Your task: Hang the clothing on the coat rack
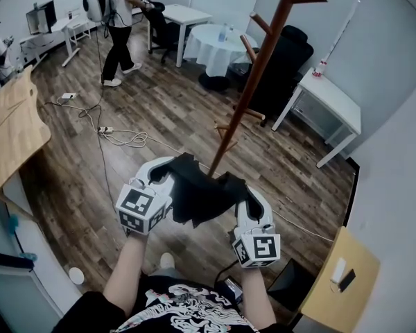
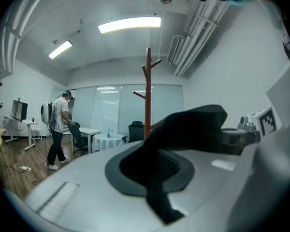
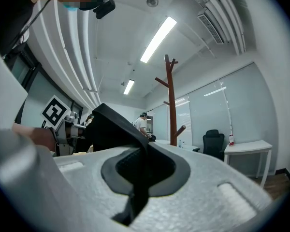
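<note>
Clothing (image 1: 197, 194) of limp, crumpled black fabric sags between the two grippers, near the foot of the coat rack (image 1: 258, 64) and on none of its pegs. The left gripper (image 1: 168, 177) is clenched on one edge of the fabric. In the left gripper view a dark fold is pinched in the seam between its matte grey jaws. The right gripper (image 1: 245, 198) grasps the opposite edge in the same way, its jaws pressed together on a black strip.

Each gripper carries a cube of black-and-white square markers, which are patterns rather than letters. The white graphic on the person's black T-shirt (image 1: 184, 309) is not legible.

The coat rack is a slim, round, reddish-brown wooden pole with short pegs angled upward. Beyond it stands a round table (image 1: 211, 47) draped in white cloth, with a black office chair (image 1: 286, 64) right behind the pole. To the right of the rack is a white rectangular desk (image 1: 331, 97). To its left, pale cables (image 1: 118, 137) curl over the dark wood-plank floor (image 1: 166, 109).
</note>
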Demonstrator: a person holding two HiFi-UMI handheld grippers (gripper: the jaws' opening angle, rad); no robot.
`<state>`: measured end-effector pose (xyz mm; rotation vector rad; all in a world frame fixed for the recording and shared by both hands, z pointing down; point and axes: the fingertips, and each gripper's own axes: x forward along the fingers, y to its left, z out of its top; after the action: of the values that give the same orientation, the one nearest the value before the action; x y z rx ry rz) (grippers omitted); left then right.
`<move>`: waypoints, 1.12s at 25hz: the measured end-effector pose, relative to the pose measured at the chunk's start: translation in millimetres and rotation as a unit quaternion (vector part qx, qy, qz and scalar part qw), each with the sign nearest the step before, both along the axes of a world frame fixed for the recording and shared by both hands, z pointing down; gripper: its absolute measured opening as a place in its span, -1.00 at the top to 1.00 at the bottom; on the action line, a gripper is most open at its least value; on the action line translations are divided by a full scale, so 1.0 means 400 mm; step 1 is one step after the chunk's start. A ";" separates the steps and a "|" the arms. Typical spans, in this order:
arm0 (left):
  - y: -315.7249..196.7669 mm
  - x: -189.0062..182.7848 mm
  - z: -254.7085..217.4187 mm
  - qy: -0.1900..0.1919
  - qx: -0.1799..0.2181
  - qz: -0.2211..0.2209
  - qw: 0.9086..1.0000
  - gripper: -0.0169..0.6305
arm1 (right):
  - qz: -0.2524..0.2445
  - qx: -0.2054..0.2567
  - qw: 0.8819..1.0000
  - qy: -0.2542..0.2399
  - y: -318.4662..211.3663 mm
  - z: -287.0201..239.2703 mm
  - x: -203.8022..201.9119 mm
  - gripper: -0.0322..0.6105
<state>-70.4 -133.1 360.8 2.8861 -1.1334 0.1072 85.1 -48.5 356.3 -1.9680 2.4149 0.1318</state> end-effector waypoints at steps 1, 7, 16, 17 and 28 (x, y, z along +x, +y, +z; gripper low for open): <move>-0.011 -0.002 0.000 0.001 0.000 0.001 1.000 0.94 | 0.002 0.000 1.000 -0.001 -0.010 0.000 -0.002 0.89; -0.070 0.003 -0.001 0.015 -0.003 0.023 1.000 0.94 | 0.023 -0.002 1.000 -0.005 -0.060 0.006 -0.006 0.89; -0.144 0.010 0.009 0.012 -0.003 0.053 0.999 0.94 | 0.055 -0.007 0.998 -0.017 -0.100 0.021 -0.004 0.89; -0.154 0.014 0.010 0.010 -0.002 0.054 0.999 0.94 | 0.056 -0.008 0.998 -0.017 -0.106 0.024 -0.001 0.89; -0.242 0.050 0.021 0.010 0.000 0.063 0.998 0.94 | 0.066 -0.014 0.998 -0.010 -0.153 0.051 0.019 0.89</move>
<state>-50.2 -229.7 369.3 2.9492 -0.9475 0.0826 92.8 -109.7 376.8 -2.1286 2.2871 0.0794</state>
